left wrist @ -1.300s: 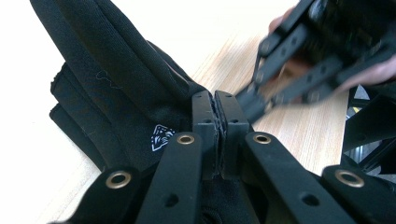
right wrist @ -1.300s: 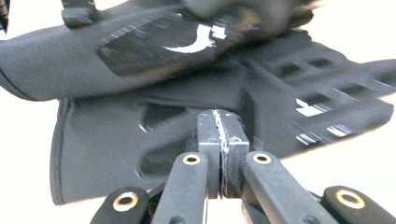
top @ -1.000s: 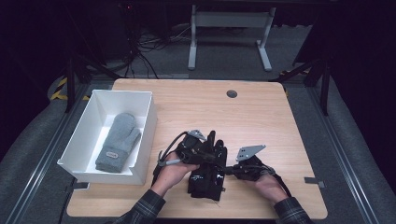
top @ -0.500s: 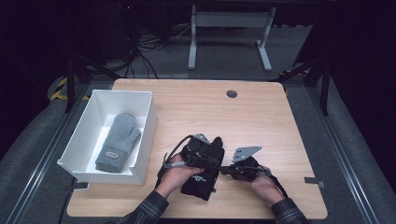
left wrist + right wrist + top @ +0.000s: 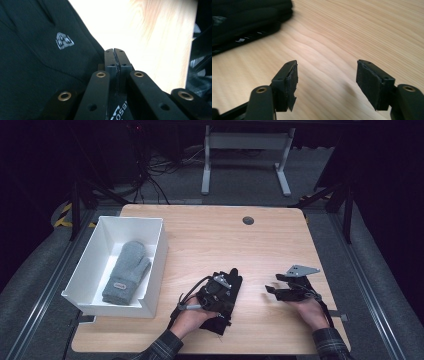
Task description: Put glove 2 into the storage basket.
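Black glove (image 5: 222,295) is lying on the table (image 5: 210,235), left gripper (image 5: 115,57) pressing down beside it, jaws together; right gripper (image 5: 327,80) has just been opening, nothing between.

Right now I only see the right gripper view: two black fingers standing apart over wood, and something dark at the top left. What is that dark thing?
Observer: A black glove, lying flat on the table. Your right gripper, whose fingers have just been opening with nothing between them, sits clear of it.
Operator: Is the other gripper open as well?
Observer: No. The left gripper has its fingers shut, right at the glove's edge. I cannot tell whether cloth is pinched between them.
Operator: Anything else on the table?
Observer: A white box at the left side, with a grey mitten lying inside.
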